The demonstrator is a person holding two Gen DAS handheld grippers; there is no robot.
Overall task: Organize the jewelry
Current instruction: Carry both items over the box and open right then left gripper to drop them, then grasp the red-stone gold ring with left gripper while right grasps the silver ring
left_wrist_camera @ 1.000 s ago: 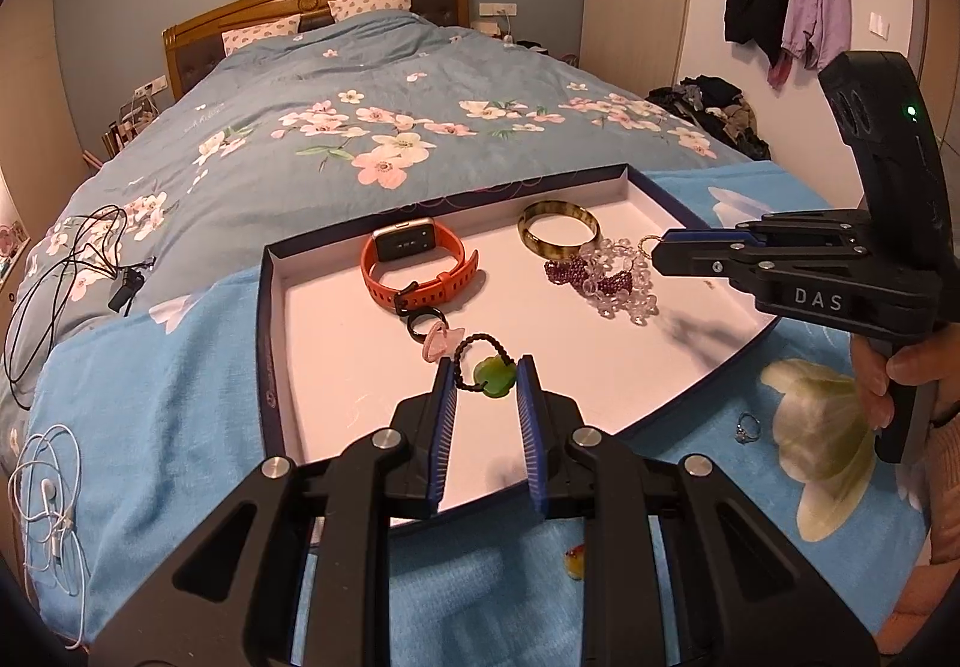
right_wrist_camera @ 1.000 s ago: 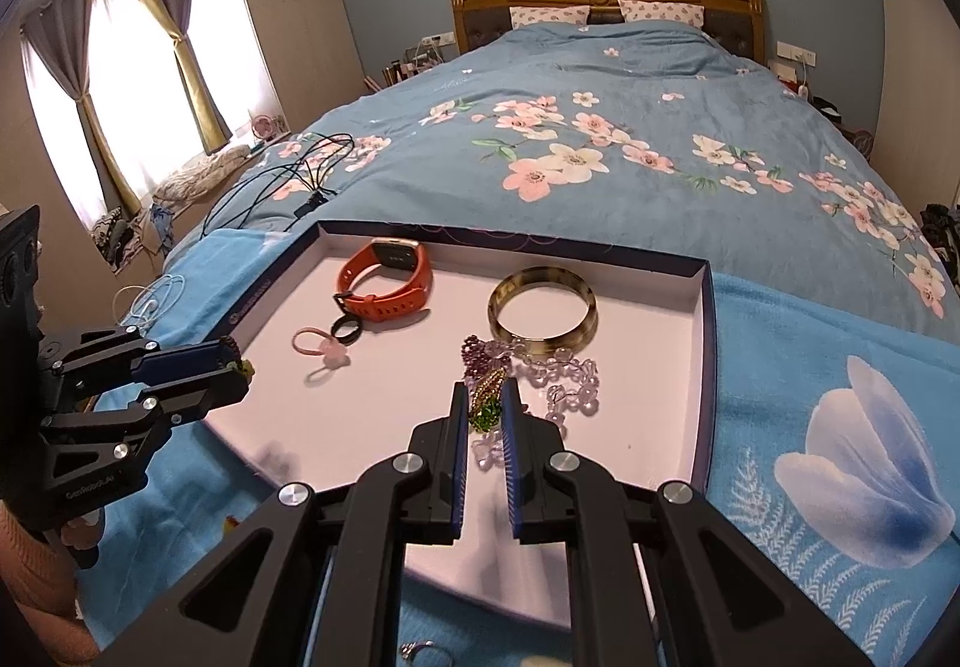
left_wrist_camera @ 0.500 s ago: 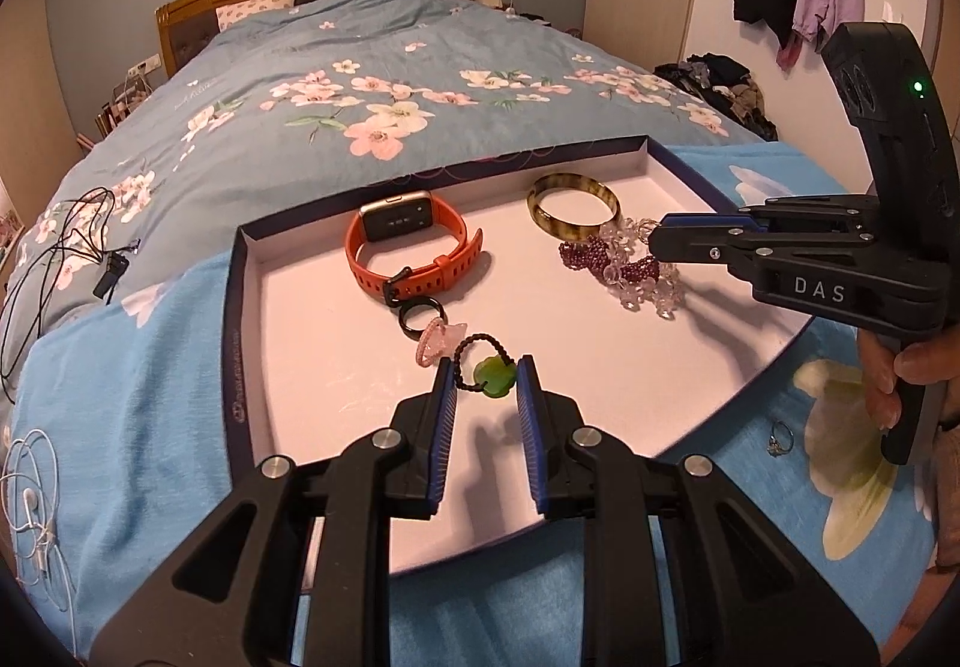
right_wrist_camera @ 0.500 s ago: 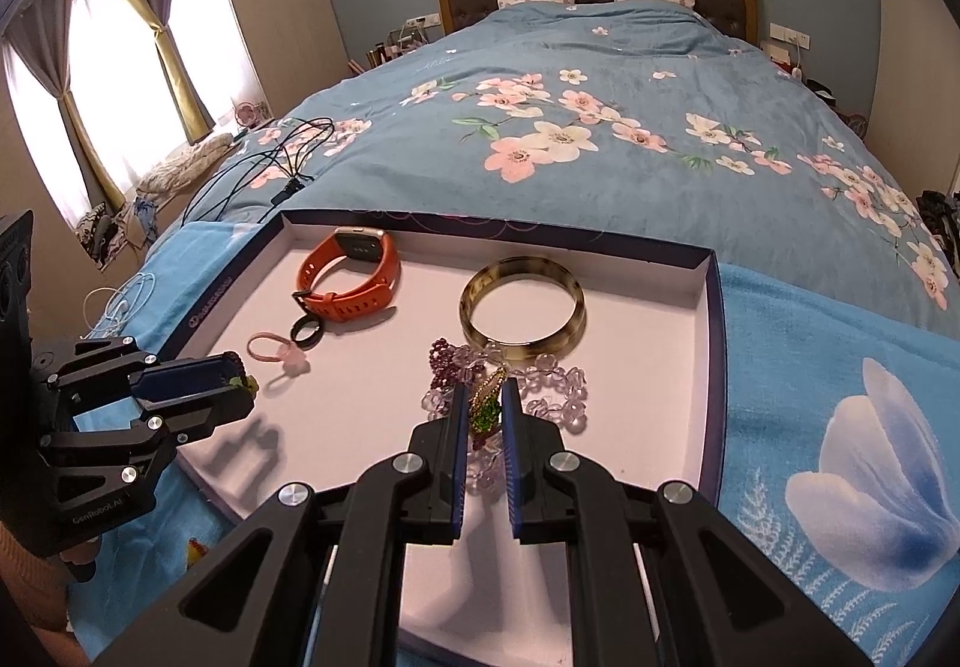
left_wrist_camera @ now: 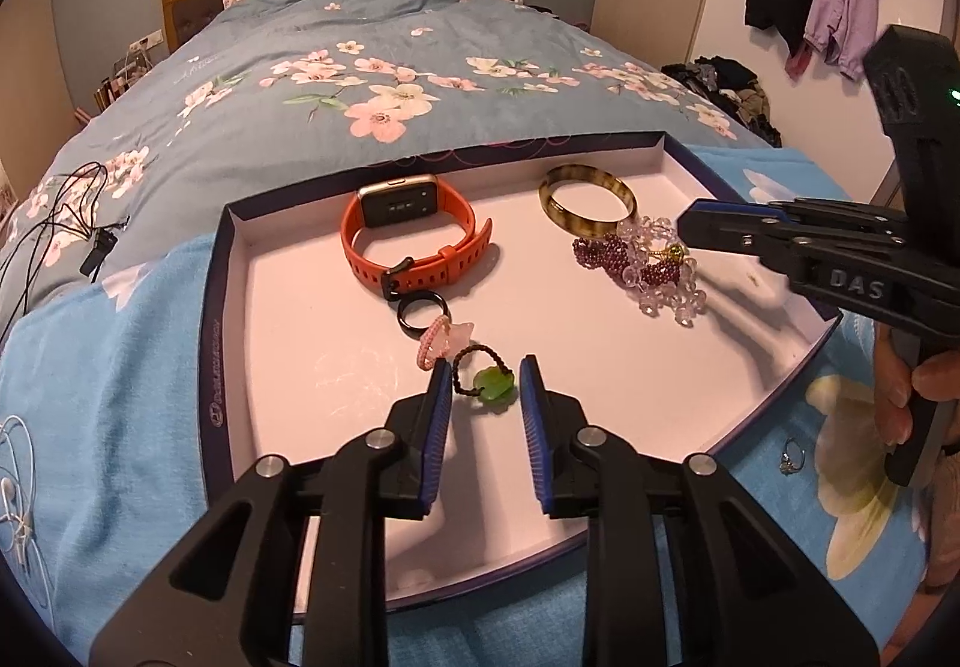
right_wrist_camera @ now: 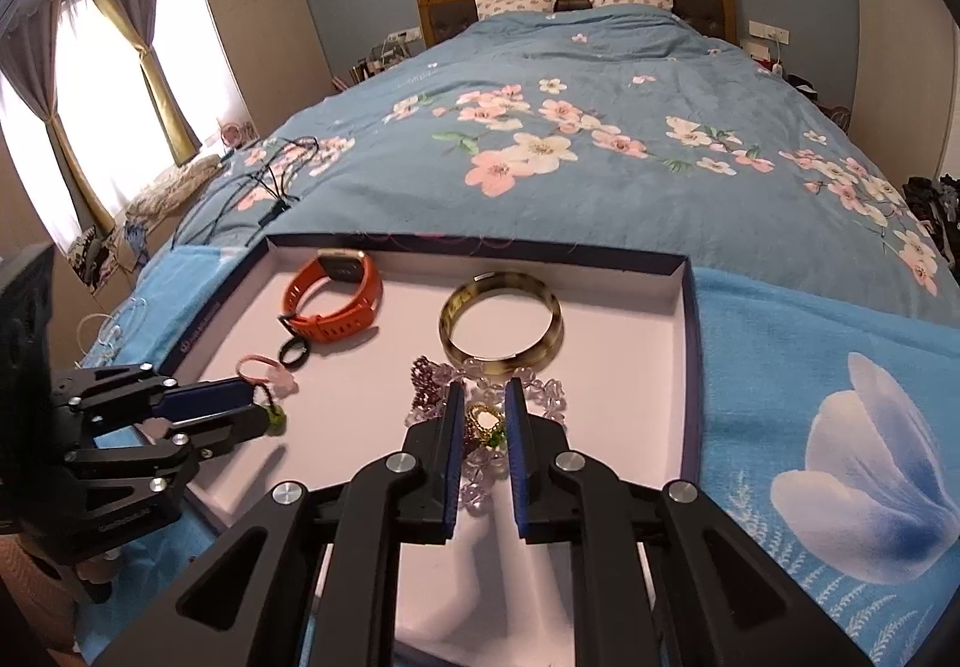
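With the left gripper (left_wrist_camera: 485, 388) opening its jaws around the green-charm ring (left_wrist_camera: 487, 380) near the tray's (left_wrist_camera: 211, 319) front edge, and the right gripper (right_wrist_camera: 483, 421) opening around a gold ring (right_wrist_camera: 483, 418) atop the bead pile (left_wrist_camera: 654, 271), either piece could snag a pad and get dragged.

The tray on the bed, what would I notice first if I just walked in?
Probably the bright orange watch at the back of the white tray, beside a brown bangle. Then the two black grippers: the left gripper is opening around a green charm, and the right gripper is opening over a gold ring on sparkly beads.
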